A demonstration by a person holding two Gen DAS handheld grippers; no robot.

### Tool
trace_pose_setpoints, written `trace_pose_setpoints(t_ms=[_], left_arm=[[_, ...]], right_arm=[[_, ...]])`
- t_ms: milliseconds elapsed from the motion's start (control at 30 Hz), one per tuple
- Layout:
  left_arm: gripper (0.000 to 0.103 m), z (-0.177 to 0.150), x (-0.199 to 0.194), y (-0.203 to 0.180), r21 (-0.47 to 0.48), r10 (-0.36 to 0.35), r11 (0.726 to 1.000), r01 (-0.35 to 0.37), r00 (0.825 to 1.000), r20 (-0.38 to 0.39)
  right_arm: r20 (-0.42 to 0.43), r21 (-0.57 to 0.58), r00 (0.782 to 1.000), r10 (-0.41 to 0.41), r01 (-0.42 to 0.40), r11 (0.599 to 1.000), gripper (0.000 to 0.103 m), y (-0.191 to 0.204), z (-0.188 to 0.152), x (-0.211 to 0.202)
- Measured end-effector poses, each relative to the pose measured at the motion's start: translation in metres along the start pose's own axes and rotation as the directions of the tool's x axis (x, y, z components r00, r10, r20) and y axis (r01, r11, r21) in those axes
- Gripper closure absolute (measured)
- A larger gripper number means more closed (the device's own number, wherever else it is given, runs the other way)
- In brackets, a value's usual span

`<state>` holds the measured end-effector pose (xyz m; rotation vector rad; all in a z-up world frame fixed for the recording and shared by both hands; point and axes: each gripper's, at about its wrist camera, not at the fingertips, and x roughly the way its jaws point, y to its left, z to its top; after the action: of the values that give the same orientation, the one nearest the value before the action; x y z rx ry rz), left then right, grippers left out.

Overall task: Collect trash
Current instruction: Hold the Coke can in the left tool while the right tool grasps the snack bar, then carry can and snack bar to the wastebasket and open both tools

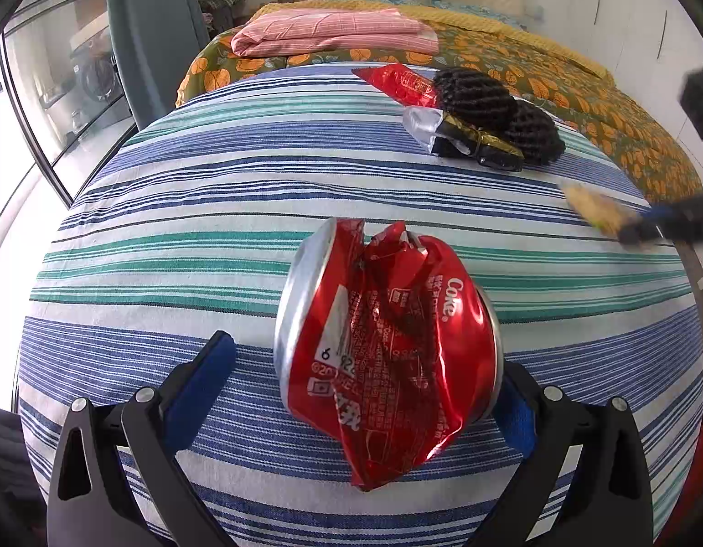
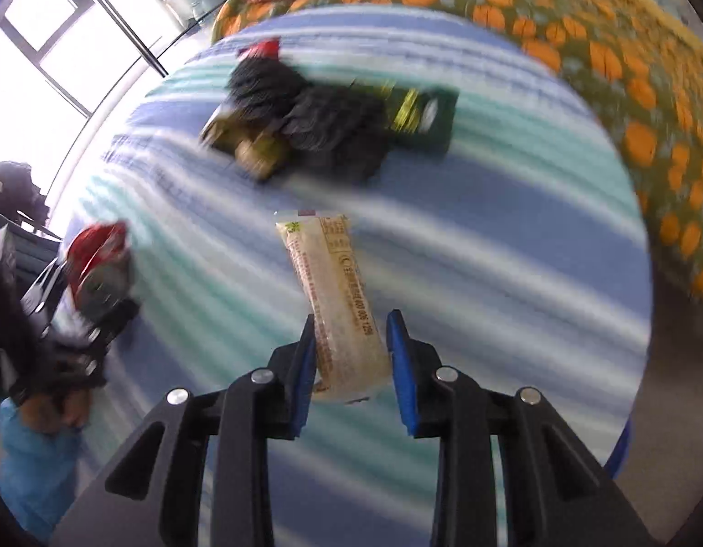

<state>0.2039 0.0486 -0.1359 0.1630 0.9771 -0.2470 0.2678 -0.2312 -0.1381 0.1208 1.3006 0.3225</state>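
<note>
A crushed red Coke can (image 1: pixel 388 342) lies on the striped blanket (image 1: pixel 169 228) between the fingers of my left gripper (image 1: pixel 365 374). The jaws stand wide; the right pad touches the can, the left pad stands apart from it. My right gripper (image 2: pixel 351 355) is shut on a beige snack wrapper (image 2: pixel 333 301) and holds it above the blanket. That gripper and wrapper show blurred at the right edge of the left wrist view (image 1: pixel 597 209). The can also shows in the right wrist view (image 2: pixel 96 264).
A black knitted item (image 1: pixel 497 109) lies further back on the blanket with a red wrapper (image 1: pixel 397 84), a silver wrapper (image 1: pixel 422 125) and a black-and-gold wrapper (image 1: pixel 483 148) beside it. A folded pink cloth (image 1: pixel 333 32) lies on the orange-patterned sheet (image 1: pixel 579 100).
</note>
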Motion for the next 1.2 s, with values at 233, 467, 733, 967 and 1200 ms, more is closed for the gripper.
trace_pose_setpoints(t_ms=[233,467,733,967,1200], left_arm=[[0.004,0.000,-0.002,0.001,0.018,-0.026,1.000,0.026,1.000,-0.001],[0.005,-0.014,-0.016,0.023,0.047,-0.097,0.994,0.096,0.995,0.018],[0.006,-0.004,-0.018,0.000,0.102,-0.057,0.993,0.051,0.997,0.054],[0.044,-0.002,-0.026,-0.004,0.110,-0.055,0.993,0.047,0.996,0.075],[0.045,-0.003,-0.056,-0.048,0.113,-0.140,0.985,0.128,0.985,0.098]], right_arm=[[-0.044,0.051,0.998,0.055,-0.053,0.997,0.056,0.038,-0.050,-0.001],[0.017,-0.099,0.999,-0.049,0.050,0.994,0.041,0.056,-0.053,-0.018],[0.030,-0.211,0.988,-0.149,0.152,0.966,0.068,0.077,-0.044,0.002],[0.103,-0.147,0.993,-0.053,0.068,0.987,0.086,0.070,-0.055,-0.016],[0.212,-0.004,0.973,0.094,-0.095,0.995,0.086,0.022,-0.098,-0.063]])
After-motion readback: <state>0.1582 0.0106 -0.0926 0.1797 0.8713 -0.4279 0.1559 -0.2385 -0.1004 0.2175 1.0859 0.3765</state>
